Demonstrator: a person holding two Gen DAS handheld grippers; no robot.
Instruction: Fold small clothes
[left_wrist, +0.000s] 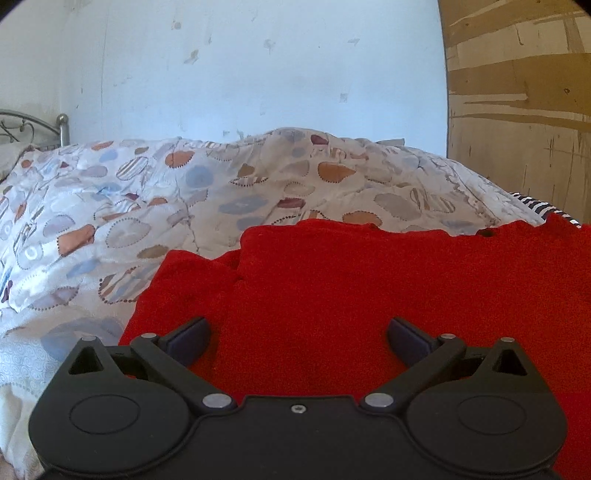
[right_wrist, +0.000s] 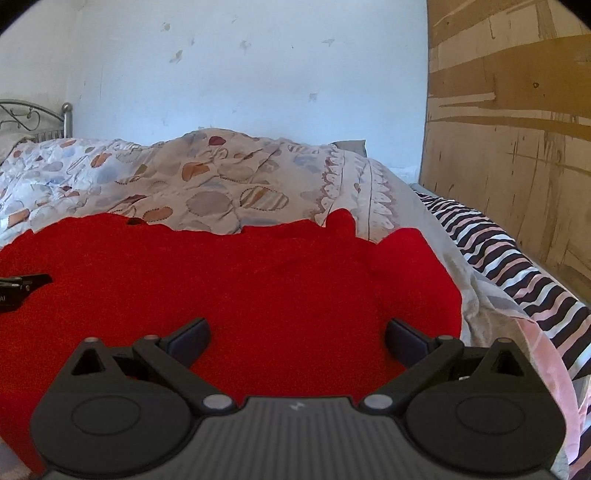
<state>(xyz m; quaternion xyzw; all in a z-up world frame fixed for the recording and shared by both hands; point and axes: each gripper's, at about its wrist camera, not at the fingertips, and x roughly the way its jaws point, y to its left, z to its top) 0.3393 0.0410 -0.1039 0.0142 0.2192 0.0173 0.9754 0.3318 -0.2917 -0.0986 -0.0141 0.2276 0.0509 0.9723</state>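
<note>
Jaws of both the left gripper (left_wrist: 298, 341) and right gripper (right_wrist: 297, 341) stand spread wide, empty, low in frame over a red garment (left_wrist: 369, 288) on the quilt (left_wrist: 147, 192).

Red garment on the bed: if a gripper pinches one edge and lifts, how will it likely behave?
The red garment looks like soft knit, so it would probably drape limp. Its fuzzy surface should resist slipping from the pads. The folded layers at its far left corner may fall open.

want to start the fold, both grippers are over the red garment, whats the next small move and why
Probably lower both grippers to the near edge and close. The left gripper and right gripper are open and empty above the red garment, which lies spread flat.
</note>
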